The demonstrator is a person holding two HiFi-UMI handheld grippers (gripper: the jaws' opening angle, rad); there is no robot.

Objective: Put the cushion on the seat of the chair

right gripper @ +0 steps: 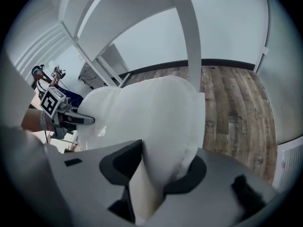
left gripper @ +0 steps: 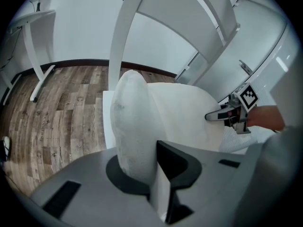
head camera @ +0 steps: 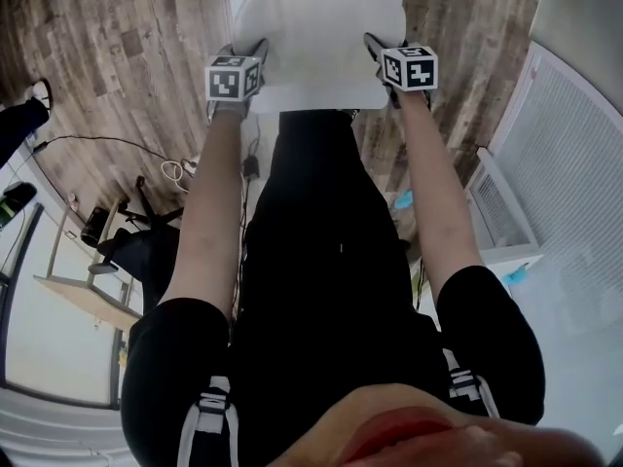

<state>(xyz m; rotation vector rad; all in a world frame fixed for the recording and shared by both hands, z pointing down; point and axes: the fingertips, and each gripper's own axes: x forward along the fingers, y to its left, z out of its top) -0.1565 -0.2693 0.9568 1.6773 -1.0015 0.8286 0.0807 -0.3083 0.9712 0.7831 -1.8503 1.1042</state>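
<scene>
As left gripper (head camera: 256, 54), right gripper (head camera: 376, 49) hold one cushion (head camera: 316, 32), one chair (left gripper: 119, 39)

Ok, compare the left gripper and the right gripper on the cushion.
The left gripper takes the cushion's left edge, the right gripper its right edge. The left gripper's jaws pinch a thin fold; the right gripper's stand wider round a plumper bulge. Both have cushion between their jaws, at the white chair.

Bright, even light — fisheye warping, dark vignetted corners, slight blur.
</scene>
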